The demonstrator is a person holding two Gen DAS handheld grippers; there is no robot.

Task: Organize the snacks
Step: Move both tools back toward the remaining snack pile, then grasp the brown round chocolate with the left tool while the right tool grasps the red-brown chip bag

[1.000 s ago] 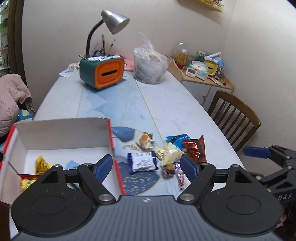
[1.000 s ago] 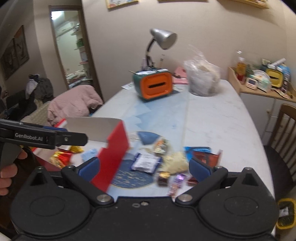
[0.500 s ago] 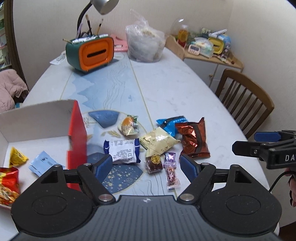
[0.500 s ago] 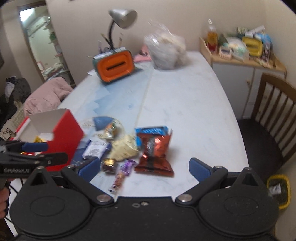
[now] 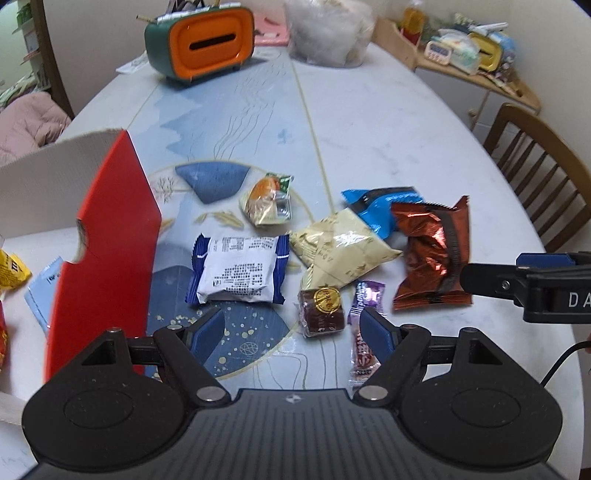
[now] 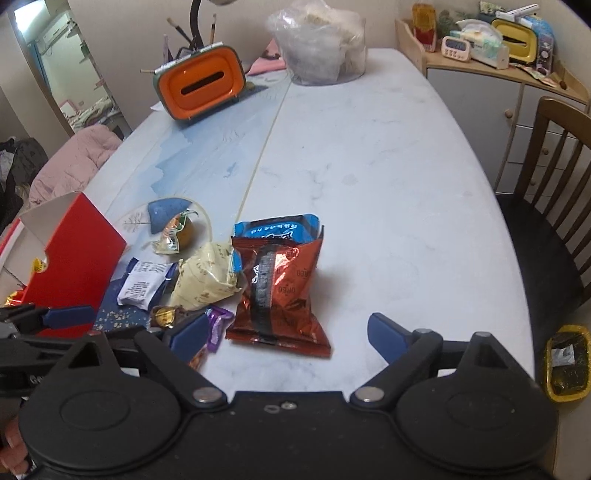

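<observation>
Both grippers have dropped toward the snack pile since the earlier frames: the left gripper [image 5: 291, 330] hangs with its jaws wide and empty above the gold-sealed brown candy [image 5: 322, 307] and purple candy [image 5: 364, 295], and the right gripper [image 6: 288, 334], jaws closing with nothing gripped, frames the copper Oreo bag's [image 6: 282, 291] near edge. From that bag, the blue packet [image 6: 280, 227] lies at twelve o'clock, the cream bag [image 6: 207, 278] and white-and-blue wafer pack [image 6: 142, 284] at nine. Beyond them at nine stands the red-and-white box [image 6: 79, 258].

lamp [image 6: 195, 22] head cut off, red box [image 5: 99, 236] partly out of frame
</observation>
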